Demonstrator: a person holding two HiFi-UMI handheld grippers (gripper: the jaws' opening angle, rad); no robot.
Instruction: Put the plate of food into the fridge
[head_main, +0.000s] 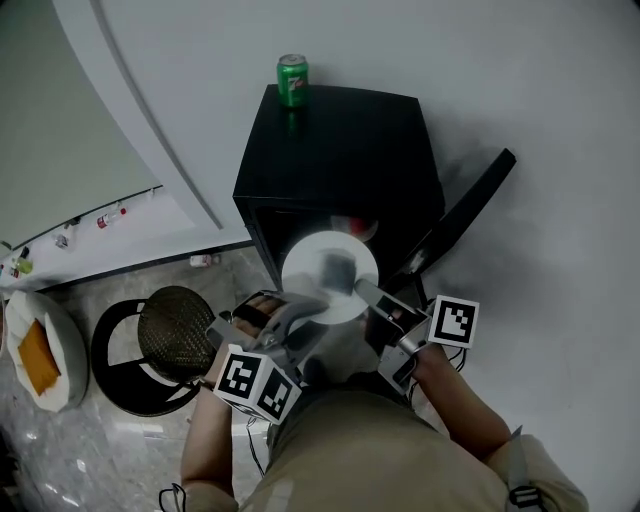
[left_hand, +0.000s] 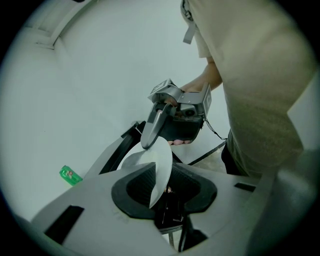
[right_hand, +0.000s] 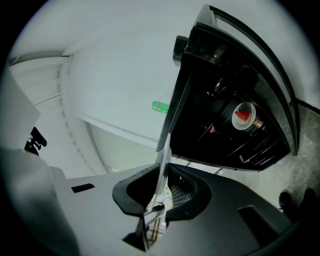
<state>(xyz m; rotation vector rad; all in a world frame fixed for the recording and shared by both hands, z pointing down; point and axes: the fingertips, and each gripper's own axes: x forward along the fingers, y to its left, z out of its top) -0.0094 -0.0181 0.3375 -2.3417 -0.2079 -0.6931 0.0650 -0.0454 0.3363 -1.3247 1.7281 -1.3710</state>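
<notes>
while standing in a beige garment (head_main: 350, 450) over a grey marbled floor (head_main: 110, 430), holds a round white plate (head_main: 305, 270) in both tools, clear of any surface; pinches the plate's near-left rim in the left gripper (head_main: 300, 312), jaws clenched on the thin edge, ribbed pads pressed against both faces; grasps the near-right rim in the right gripper (head_main: 366, 294) likewise, jaws closed tight on the edge, seen edge-on in that gripper's own view; carries on the plate a dark grey lump of food (head_main: 338, 268), too blurred to name; holds the plate face up, just before the mouth of a small black box-shaped fridge (head_main: 340, 150), not yet inside it; to the left of the left gripper, on the floor: a round black-rimmed woven seat (head_main: 172, 335), and farther left a white cushion with an orange patch (head_main: 40, 355); by the fridge's left foot, lying at the base of a plain white wall (head_main: 520, 80): a small clear bottle with a red cap (head_main: 203, 261); beyond the plate, to the right: the fridge's black door (head_main: 470, 210), swung wide open and standing well clear of the opening; deeper in, on a shelf within the dark cavity: a small white dish with red food (right_hand: 244, 116), apart from the held plate; farthest off, on the fridge's flat top near its back edge: an upright green drink can (head_main: 292, 80), against that wall.
</notes>
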